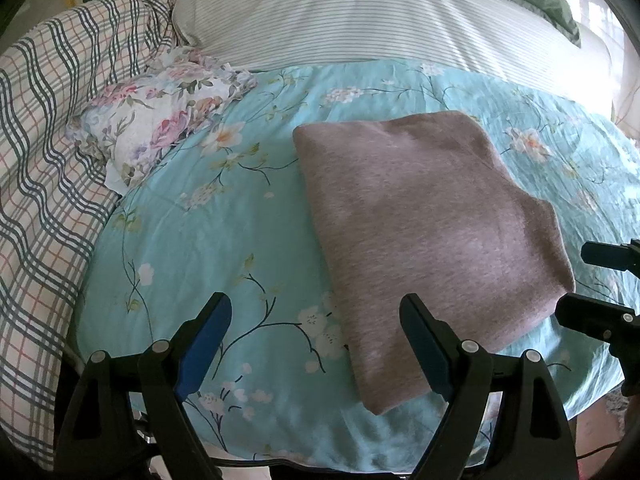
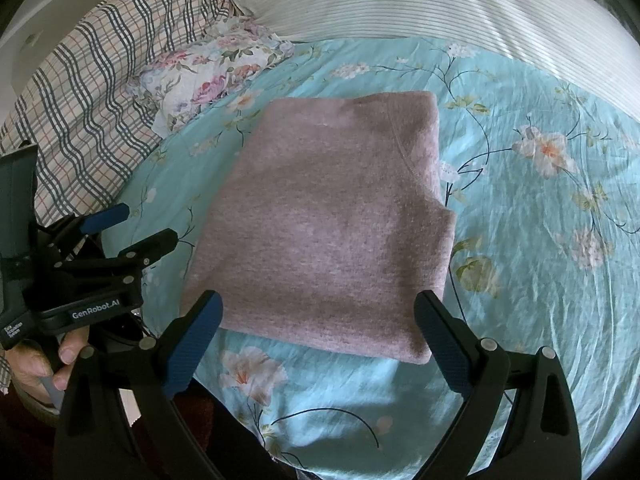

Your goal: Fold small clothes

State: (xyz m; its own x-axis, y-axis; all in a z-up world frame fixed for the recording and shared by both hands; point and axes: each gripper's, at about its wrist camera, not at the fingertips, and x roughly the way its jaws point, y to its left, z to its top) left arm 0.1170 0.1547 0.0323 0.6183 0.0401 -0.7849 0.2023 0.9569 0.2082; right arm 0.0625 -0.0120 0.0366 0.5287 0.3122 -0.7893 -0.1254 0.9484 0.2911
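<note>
A mauve-grey knit garment lies folded into a flat rectangle on the turquoise floral bedsheet; it also shows in the right wrist view. My left gripper is open and empty, its right finger above the garment's near-left edge. My right gripper is open and empty, just in front of the garment's near edge. The right gripper's fingertips show at the right edge of the left wrist view. The left gripper shows at the left of the right wrist view, held by a hand.
A floral cloth lies crumpled at the back left, next to a plaid quilt. A striped pillow runs along the back. The bed's near edge is just below the grippers.
</note>
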